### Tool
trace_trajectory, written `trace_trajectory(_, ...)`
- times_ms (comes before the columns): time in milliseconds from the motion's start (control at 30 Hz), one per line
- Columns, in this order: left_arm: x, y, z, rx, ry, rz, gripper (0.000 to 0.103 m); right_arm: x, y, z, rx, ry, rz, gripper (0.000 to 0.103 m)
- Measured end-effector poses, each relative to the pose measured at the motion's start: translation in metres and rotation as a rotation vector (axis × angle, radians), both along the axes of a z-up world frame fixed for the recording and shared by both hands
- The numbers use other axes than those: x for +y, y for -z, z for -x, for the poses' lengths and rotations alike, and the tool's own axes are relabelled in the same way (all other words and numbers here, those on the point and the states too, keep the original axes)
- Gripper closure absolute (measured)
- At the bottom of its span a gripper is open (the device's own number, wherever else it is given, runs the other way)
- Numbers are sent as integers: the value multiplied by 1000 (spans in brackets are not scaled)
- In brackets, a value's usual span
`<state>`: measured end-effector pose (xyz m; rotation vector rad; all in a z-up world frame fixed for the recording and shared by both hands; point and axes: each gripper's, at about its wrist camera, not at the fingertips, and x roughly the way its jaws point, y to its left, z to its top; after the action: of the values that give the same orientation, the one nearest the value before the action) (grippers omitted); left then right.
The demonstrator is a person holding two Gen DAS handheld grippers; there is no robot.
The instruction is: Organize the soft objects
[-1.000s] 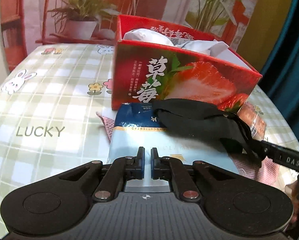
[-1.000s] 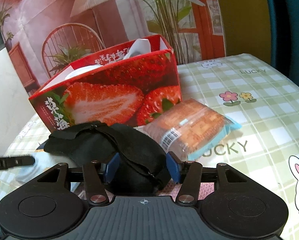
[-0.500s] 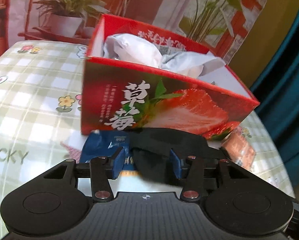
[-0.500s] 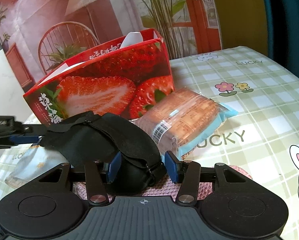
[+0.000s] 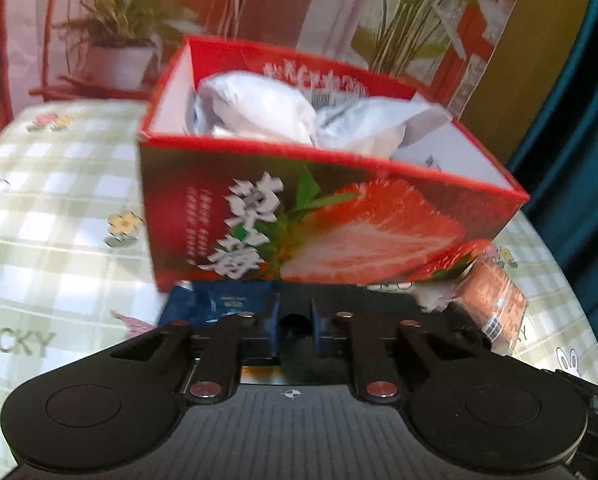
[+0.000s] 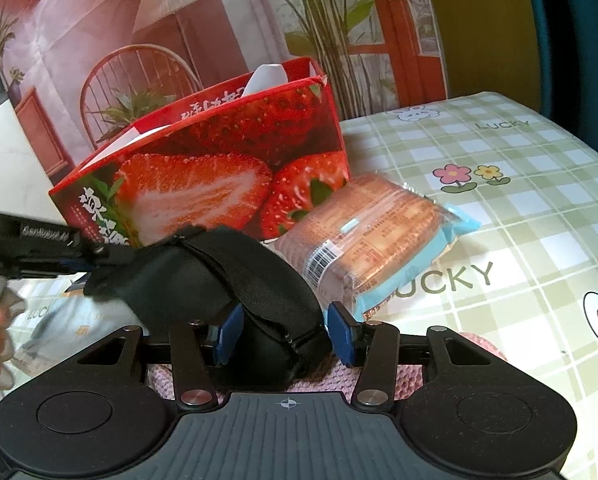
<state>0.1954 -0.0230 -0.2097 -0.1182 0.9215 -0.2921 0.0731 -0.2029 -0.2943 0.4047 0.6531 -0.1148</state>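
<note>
A black eye mask [image 6: 203, 280] with a strap is held off the table in front of the red strawberry box [image 5: 331, 216]. My left gripper [image 5: 293, 330] is shut on its left end [image 5: 363, 300]; the same gripper shows in the right wrist view [image 6: 79, 258]. My right gripper [image 6: 285, 330] has its jaws around the mask's right end, pads about touching it. The box [image 6: 203, 168] holds white soft packs [image 5: 259, 108].
A wrapped biscuit pack [image 6: 379, 236] lies right of the box. A blue-and-white cotton pad bag [image 5: 227, 300] and a pink knitted cloth [image 6: 383, 376] lie under the mask. The checked tablecloth [image 6: 519, 184] covers the table.
My left gripper closed on the mask's left end and lifted, so the box now sits lower and closer in its view. The right gripper stayed around the mask's right end.
</note>
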Motion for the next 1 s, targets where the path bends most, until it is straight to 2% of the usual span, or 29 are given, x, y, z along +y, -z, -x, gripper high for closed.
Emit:
trace_trajectory(33, 3, -5, 6, -19, -9, -16, 89, 0, -1, 0, -5, 3, -2, 55)
trace_trajectory(100, 6, -13, 16, -49, -17, -37, 94, 1, -3, 0, -16, 7, -8, 42)
trace_trajectory(133, 7, -16, 22, -62, -19, -44, 96, 2, -4, 0, -18, 10, -5, 41)
trace_trajectory(300, 20, -11, 50, -69, -59, -30, 96, 6, -5, 2, -14, 5, 10, 41)
trace_trajectory(433, 30, 4, 62, -37, -84, -3, 96, 5, -4, 3, -10, 0, 6, 41)
trace_trajectory(600, 44, 10, 65, -30, -116, 27, 96, 6, -7, 1, -23, -6, 12, 41)
trace_trajectory(767, 53, 21, 67, -3, -152, 84, 96, -1, -11, -4, -67, -28, -31, 41)
trace_trajectory(1000, 53, 29, 65, 5, -151, 91, 96, 4, -9, -14, -64, -71, -11, 46)
